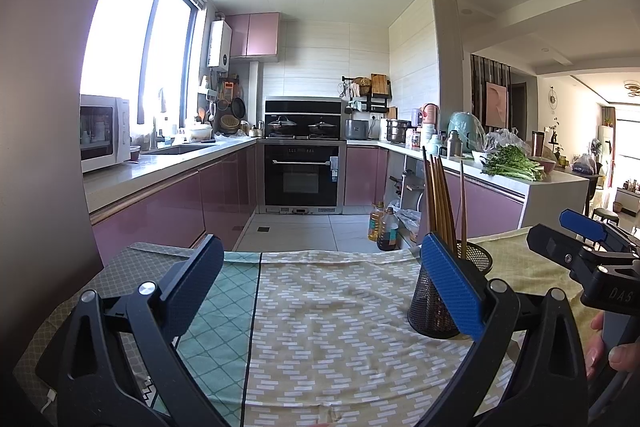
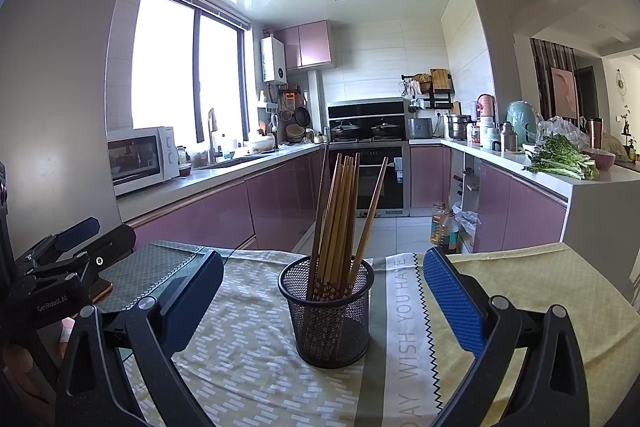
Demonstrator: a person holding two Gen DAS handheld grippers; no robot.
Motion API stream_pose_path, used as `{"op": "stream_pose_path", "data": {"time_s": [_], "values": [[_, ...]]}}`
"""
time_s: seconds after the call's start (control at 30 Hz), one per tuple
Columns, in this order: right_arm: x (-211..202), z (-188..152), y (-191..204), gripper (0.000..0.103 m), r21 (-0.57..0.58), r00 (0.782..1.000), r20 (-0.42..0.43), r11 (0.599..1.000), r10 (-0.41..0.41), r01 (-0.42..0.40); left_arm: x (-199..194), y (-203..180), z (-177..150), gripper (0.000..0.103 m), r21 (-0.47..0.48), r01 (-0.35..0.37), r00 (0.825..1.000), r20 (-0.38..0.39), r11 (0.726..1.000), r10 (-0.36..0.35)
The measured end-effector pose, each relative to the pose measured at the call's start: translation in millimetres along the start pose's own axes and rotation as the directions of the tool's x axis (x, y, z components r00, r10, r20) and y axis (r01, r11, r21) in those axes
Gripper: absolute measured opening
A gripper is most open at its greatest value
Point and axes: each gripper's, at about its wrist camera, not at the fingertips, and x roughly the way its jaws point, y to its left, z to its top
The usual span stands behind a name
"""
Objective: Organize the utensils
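A black mesh holder (image 2: 329,311) stands upright on the patterned tablecloth (image 2: 240,347), with several wooden chopsticks (image 2: 340,219) leaning inside it. My right gripper (image 2: 322,297) is open, its fingers on either side of the holder but nearer to me, touching nothing. In the left wrist view the same holder (image 1: 434,301) sits behind the right finger, chopsticks (image 1: 440,203) sticking up. My left gripper (image 1: 320,283) is open over bare cloth, empty, to the left of the holder. The right gripper (image 1: 584,247) shows at that view's right edge, a hand (image 1: 616,351) below it.
The table ends a short way beyond the holder; past it lies a tiled kitchen floor with oil bottles (image 2: 444,229). Pink cabinets and counters run left and right, an oven (image 2: 368,175) at the back. The left gripper (image 2: 76,251) appears at the right wrist view's left edge.
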Motion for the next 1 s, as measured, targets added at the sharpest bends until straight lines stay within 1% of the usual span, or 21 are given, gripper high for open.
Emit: {"op": "stream_pose_path", "data": {"time_s": [1.0], "values": [[1.8, -1.7, 0.1, 0.097, 0.016, 1.000, 0.006, 1.000, -0.007, 0.006, 0.0, -3.6, 1.5, 0.097, 0.009, -0.004, 1.000, 0.009, 1.000, 0.004]]}}
